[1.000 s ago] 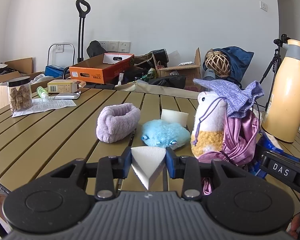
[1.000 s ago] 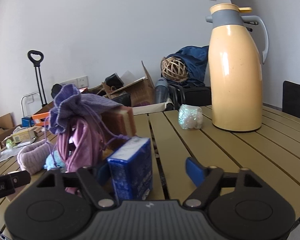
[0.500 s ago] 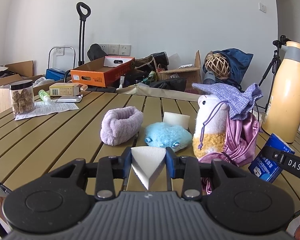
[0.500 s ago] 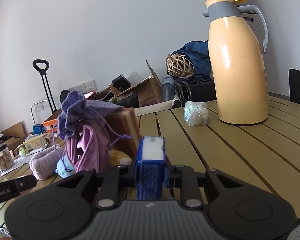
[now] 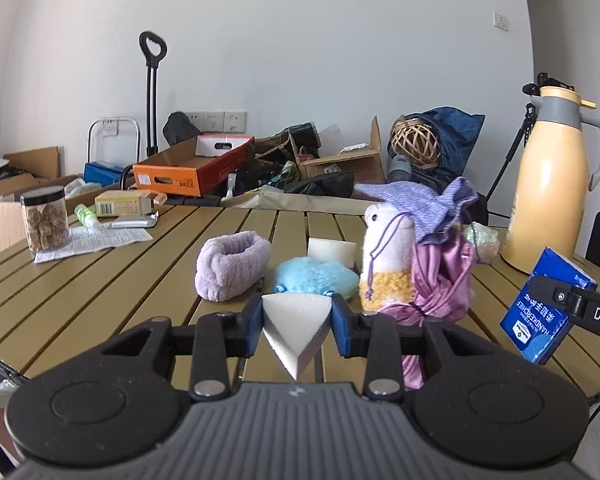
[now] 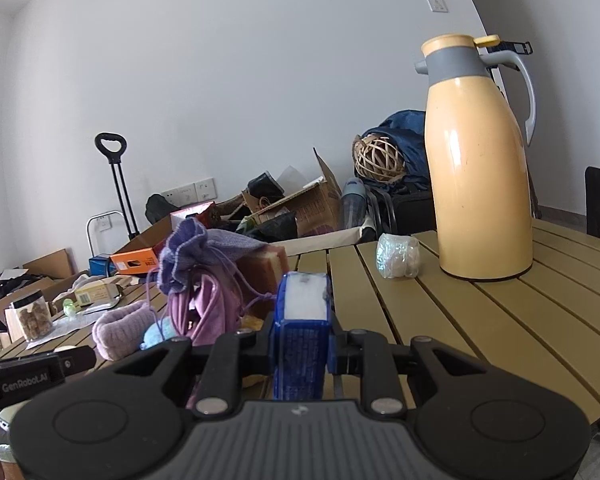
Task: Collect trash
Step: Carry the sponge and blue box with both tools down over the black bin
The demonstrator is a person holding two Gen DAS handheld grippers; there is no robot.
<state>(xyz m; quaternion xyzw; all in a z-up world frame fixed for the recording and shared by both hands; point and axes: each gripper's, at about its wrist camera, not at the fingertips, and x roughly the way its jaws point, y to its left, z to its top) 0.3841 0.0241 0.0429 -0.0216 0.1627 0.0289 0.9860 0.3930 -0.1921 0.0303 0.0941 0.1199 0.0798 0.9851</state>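
Note:
My left gripper (image 5: 298, 322) is shut on a white wedge-shaped sponge (image 5: 296, 326), held just above the near edge of the slatted table (image 5: 100, 292). A blue tissue pack (image 6: 302, 340) stands clamped between the pads of my right gripper (image 6: 302, 344), lifted off the tabletop. In the left wrist view that same tissue pack (image 5: 546, 306) hangs at the far right in the right gripper's fingers. A crumpled clear plastic wad (image 6: 397, 255) lies on the table beside the yellow thermos (image 6: 478, 168).
On the table sit a purple fuzzy band (image 5: 232, 266), a blue plush (image 5: 316, 278), a white block (image 5: 332, 250), a plush toy (image 5: 388, 260) with purple pouches (image 5: 444, 276), a jar (image 5: 46, 218) and papers (image 5: 92, 238). Boxes and bags clutter the floor behind.
The right gripper closed on the blue tissue pack and lifted it off the table. Both grippers drew back slightly and rose a little; the left one kept its hold on the sponge.

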